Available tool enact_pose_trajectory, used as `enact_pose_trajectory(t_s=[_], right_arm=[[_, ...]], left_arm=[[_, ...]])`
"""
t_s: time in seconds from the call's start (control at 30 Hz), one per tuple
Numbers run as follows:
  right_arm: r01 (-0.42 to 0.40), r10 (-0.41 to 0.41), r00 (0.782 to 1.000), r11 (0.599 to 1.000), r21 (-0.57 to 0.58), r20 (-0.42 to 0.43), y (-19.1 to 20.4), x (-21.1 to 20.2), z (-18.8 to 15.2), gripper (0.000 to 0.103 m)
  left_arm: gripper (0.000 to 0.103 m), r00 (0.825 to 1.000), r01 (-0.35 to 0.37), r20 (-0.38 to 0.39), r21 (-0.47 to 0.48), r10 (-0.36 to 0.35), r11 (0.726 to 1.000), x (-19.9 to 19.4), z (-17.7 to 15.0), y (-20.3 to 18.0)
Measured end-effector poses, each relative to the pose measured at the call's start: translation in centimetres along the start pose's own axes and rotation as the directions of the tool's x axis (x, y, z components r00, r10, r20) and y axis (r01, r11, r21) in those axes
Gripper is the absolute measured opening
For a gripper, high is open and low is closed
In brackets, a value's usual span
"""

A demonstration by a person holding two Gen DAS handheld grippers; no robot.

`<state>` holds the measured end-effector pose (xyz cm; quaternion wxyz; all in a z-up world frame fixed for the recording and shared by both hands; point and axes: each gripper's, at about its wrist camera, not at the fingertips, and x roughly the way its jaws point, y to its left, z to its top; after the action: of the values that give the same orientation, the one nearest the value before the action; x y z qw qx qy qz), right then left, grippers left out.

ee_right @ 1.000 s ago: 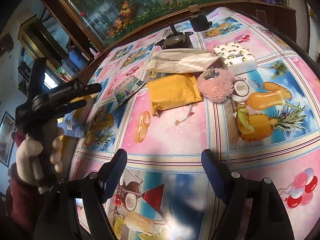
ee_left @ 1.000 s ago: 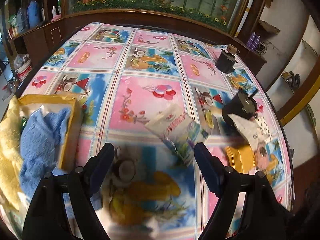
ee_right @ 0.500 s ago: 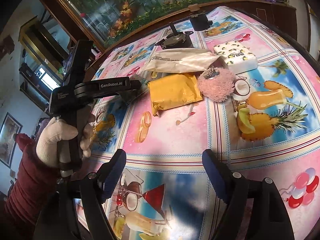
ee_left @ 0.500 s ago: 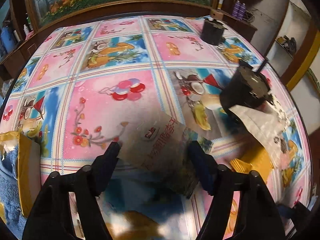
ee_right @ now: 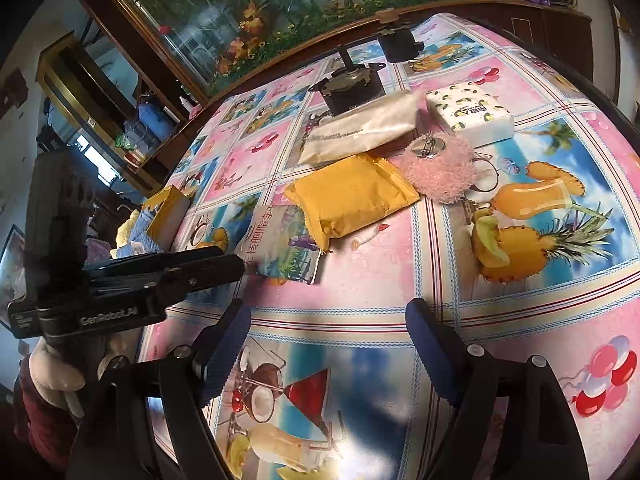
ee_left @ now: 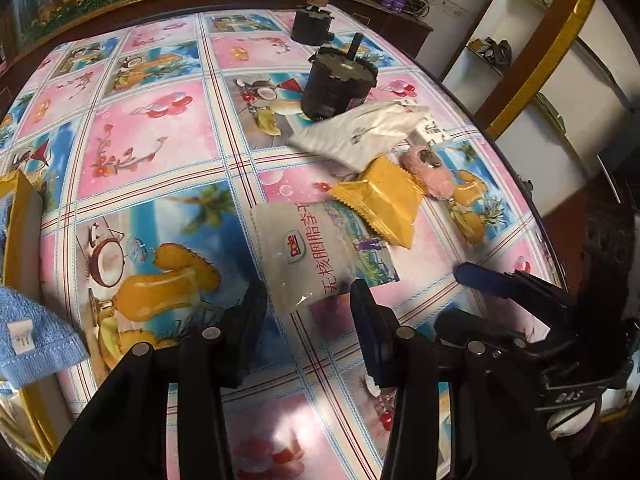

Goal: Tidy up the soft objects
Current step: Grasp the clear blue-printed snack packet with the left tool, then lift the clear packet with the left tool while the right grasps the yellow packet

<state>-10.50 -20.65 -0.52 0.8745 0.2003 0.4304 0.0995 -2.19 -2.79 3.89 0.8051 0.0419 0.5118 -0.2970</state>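
Observation:
A clear Dole snack pouch (ee_left: 316, 252) lies flat on the patterned tablecloth (ee_left: 152, 144). My left gripper (ee_left: 308, 306) is open, and the pouch's near corner lies between its fingertips. The right wrist view shows that gripper (ee_right: 236, 266) from the side, its tips at the pouch (ee_right: 280, 248). Behind the pouch lie a yellow padded packet (ee_left: 384, 204), a white soft bag (ee_left: 360, 132) and a pink fluffy pad (ee_left: 430, 172). My right gripper (ee_right: 328, 340) hovers open over bare cloth, well short of the yellow packet (ee_right: 352, 200).
A yellow box (ee_left: 20, 216) holding a blue towel (ee_left: 28, 340) sits at the left table edge. Two black motors (ee_left: 336, 84) (ee_left: 312, 28) stand behind the soft items. A white tissue pack (ee_right: 468, 114) lies at the far right. A gloved hand (ee_right: 52, 368) holds the left gripper.
My left gripper swung right and came down at the Dole pouch, and its jaws narrowed around the near corner. The right gripper has stayed put.

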Motion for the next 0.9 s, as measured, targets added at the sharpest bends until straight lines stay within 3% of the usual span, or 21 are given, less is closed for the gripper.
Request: enact_pose_trajectory(t_s=[0.13, 0.23, 0.37, 0.5, 0.53, 0.6, 0.67, 0.8, 0.9], right_arm=[[0.000, -0.002, 0.998, 1.000, 0.028, 0.067, -0.5, -1.3, -0.1, 0.082], [-0.030, 0.019, 0.987, 0.997, 0.070, 0.158, -1.5, -3.4, -0.7, 0.082], [-0.036, 0.017, 0.989, 0.991, 0.126, 0.145, -3.0, -3.9, -1.2, 0.082], [-0.003, -0.017, 0.991, 0.990, 0.143, 0.136, -4.1, -4.4, -0.8, 0.082], [0.002, -0.021, 0.991, 0.990, 0.143, 0.133, -4.3, -4.6, -0.5, 0.082], [0.007, -0.024, 0.992, 0.991, 0.136, 0.120, -4.5, -4.6, 0.1, 0.082], [0.013, -0.025, 0.995, 0.992, 0.125, 0.101, -4.5, -4.2, 0.7, 0.082], [-0.044, 0.038, 0.998, 0.990, 0.137, 0.044, -4.2, -2.7, 1.7, 0.082], [-0.104, 0.104, 0.995, 0.978, 0.182, 0.008, -3.7, -1.2, 2.9, 0.082]], left_arm=[[0.067, 0.996, -0.054, 0.071, -0.011, 0.055, 0.998, -0.4, 0.3, -0.1], [0.067, 0.992, -0.076, 0.101, 0.027, 0.072, 0.997, 0.9, 1.3, -0.8], [0.067, 0.987, -0.106, 0.135, 0.159, 0.085, 0.982, 3.2, 3.0, -2.9], [0.066, 0.996, -0.089, 0.047, 0.225, 0.081, 0.970, 4.2, 2.7, -4.2], [0.062, 0.996, -0.084, 0.026, 0.233, 0.080, 0.969, 4.0, 2.4, -4.4], [0.052, 0.999, -0.032, -0.015, 0.231, 0.036, 0.972, 2.8, 1.1, -4.5], [0.050, 0.999, 0.008, -0.048, 0.204, 0.002, 0.979, 1.5, -0.1, -4.1], [0.050, 1.000, 0.016, -0.006, 0.169, -0.016, 0.985, -1.2, -2.4, -3.2], [0.065, 0.998, -0.030, 0.054, 0.143, 0.022, 0.989, -2.2, -3.1, -3.1]])
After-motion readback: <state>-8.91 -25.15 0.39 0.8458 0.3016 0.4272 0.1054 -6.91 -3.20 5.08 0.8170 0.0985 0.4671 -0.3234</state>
